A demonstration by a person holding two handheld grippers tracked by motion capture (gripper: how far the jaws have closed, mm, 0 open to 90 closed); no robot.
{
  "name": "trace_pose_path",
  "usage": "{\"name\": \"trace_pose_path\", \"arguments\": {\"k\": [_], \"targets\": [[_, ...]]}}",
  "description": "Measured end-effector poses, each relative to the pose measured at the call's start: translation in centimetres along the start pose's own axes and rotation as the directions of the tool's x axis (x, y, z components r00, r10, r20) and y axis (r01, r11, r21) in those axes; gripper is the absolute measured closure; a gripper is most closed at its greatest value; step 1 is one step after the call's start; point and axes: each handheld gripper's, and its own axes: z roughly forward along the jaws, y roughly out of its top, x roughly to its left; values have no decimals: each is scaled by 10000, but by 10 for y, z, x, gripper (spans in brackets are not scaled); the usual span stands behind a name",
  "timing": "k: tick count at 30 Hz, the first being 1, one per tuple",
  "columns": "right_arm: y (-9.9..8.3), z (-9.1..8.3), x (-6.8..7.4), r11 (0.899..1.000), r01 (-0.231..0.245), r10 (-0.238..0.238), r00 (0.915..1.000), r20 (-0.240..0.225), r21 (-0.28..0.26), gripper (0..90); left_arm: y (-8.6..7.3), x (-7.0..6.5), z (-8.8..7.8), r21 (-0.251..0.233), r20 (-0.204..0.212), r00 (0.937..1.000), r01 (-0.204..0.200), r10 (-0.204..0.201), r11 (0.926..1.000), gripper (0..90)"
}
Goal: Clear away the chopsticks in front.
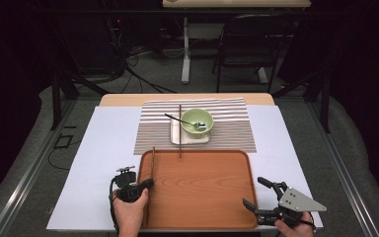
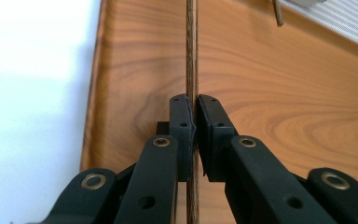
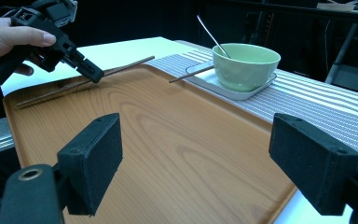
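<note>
One chopstick lay along the tray's left rim, clamped in your left claw, so you needed level, slow lowering while your right claw gaped empty.

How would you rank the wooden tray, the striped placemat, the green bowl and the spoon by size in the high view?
1. wooden tray
2. striped placemat, farther off, so unsure
3. green bowl
4. spoon
</note>
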Motion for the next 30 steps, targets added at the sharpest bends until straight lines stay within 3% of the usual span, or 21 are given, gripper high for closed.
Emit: {"name": "trace_pose_path", "arguments": {"k": [12, 21, 30], "targets": [[0, 0, 1, 10000, -7, 7, 10000, -18, 24, 167, -7, 0, 2, -45, -209, 9996, -191, 190, 9998, 847], [0, 0, 1, 10000, 17, -17, 10000, -54, 38, 168, -9, -3, 2, -189, -384, 9992, -103, 96, 9998, 841], [0, 0, 1, 10000, 8, -8, 10000, -62, 36, 168, -10, -5, 3, -179, -241, 9997, 50, -54, 9998, 842]]}}
